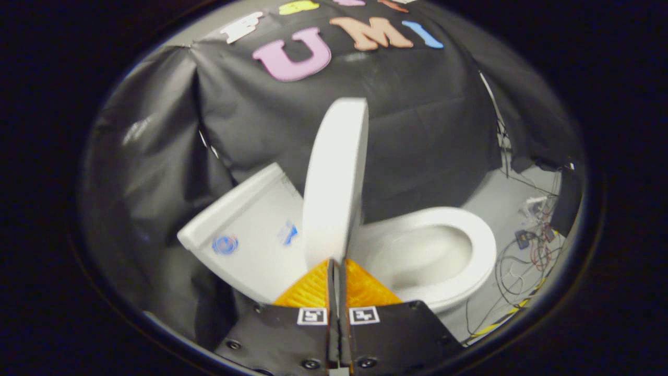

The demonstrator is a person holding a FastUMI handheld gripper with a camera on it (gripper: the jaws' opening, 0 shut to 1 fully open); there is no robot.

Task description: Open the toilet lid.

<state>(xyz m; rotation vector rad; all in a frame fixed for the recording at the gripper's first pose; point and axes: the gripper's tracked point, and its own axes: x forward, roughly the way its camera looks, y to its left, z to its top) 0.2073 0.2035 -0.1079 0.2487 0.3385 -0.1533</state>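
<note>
White toilet lid (334,183) stands raised, its edge pinched between the nearly closed fingers of the hand-held gripper (336,269).

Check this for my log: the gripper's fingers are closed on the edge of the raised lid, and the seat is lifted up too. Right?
Not quite. The gripper view shows the gripper shut on the raised lid, but the seat lies down on the bowl, not lifted.

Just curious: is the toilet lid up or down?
Up. The lid stands raised, bowl uncovered; the claw pinches its edge.
</note>
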